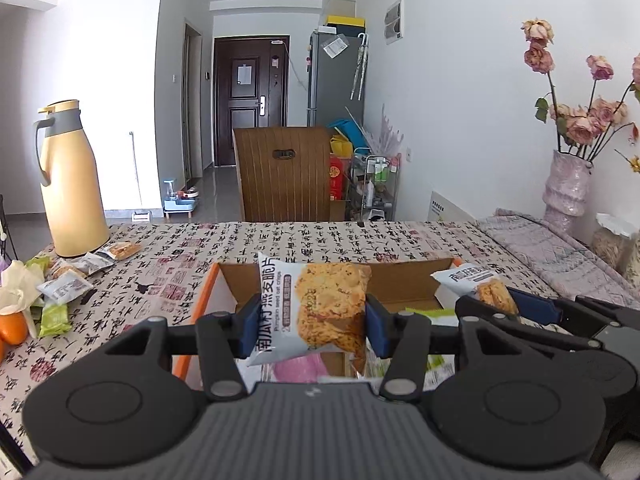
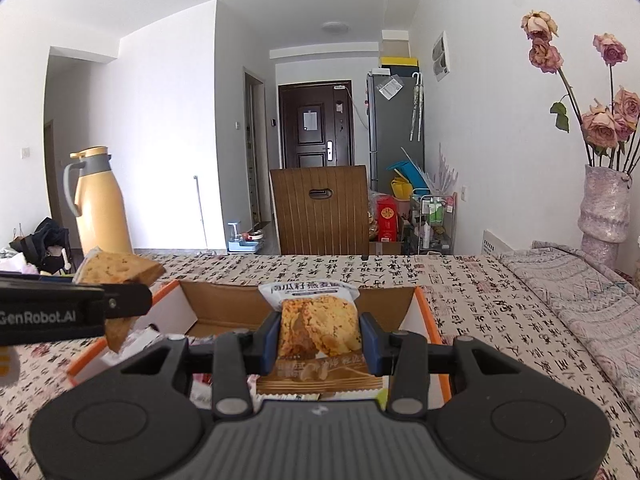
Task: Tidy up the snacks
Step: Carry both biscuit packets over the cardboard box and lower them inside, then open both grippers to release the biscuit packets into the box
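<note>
My left gripper point(image 1: 306, 320) is shut on a white oat-crisp packet point(image 1: 316, 308), held upright over the open cardboard box point(image 1: 212, 292) with orange edges. The right gripper point(image 2: 319, 338) is shut on a second oat-crisp packet point(image 2: 318, 320) above the same box point(image 2: 420, 304). In the left wrist view the right gripper point(image 1: 496, 304) and its packet point(image 1: 476, 284) hang at the box's right side. In the right wrist view the left gripper point(image 2: 120, 308) with its packet point(image 2: 116, 268) shows at the left. Several packets lie inside the box, partly hidden by the grippers.
A pile of loose snack packets point(image 1: 68, 284) lies at the table's left by a yellow thermos point(image 1: 70, 184) and an orange point(image 1: 12, 326). A vase of dried roses point(image 1: 566, 184) stands at the right on a folded cloth. A wooden chair back point(image 1: 284, 172) rises behind the table's far edge.
</note>
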